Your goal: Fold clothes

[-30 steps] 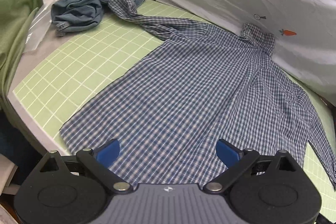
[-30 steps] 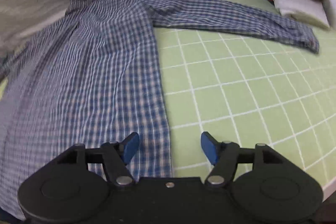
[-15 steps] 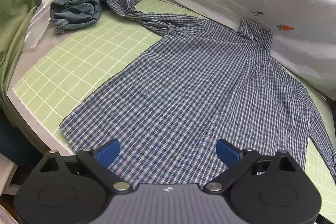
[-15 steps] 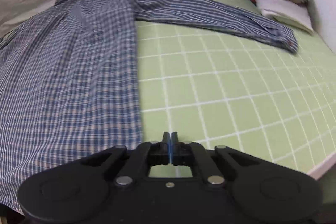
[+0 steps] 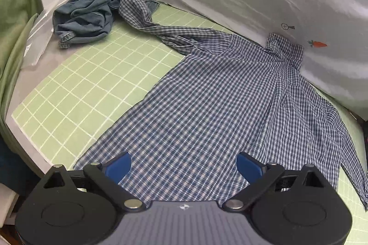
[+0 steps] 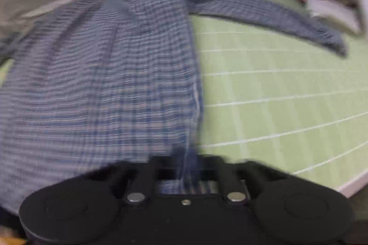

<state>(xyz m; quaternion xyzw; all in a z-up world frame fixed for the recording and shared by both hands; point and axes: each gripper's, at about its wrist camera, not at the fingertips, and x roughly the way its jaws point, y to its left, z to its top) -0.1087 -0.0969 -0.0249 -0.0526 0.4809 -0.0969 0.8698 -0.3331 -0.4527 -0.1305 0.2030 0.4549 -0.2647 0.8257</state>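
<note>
My right claw (image 6: 187,166) is pinched on the hem corner of the checked shirt (image 5: 207,107) spread on the green mat (image 5: 92,75), my left claw (image 5: 184,164) wide above the hem; a thin pinch may slip.

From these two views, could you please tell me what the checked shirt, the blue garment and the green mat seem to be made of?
Checked shirt: thin woven cloth, probably cotton, matte; it creases softly. Blue garment: likely denim or chambray, with a faded, stitched hem. Green mat: smooth, flat sheet with a printed white grid, perhaps vinyl.
</note>
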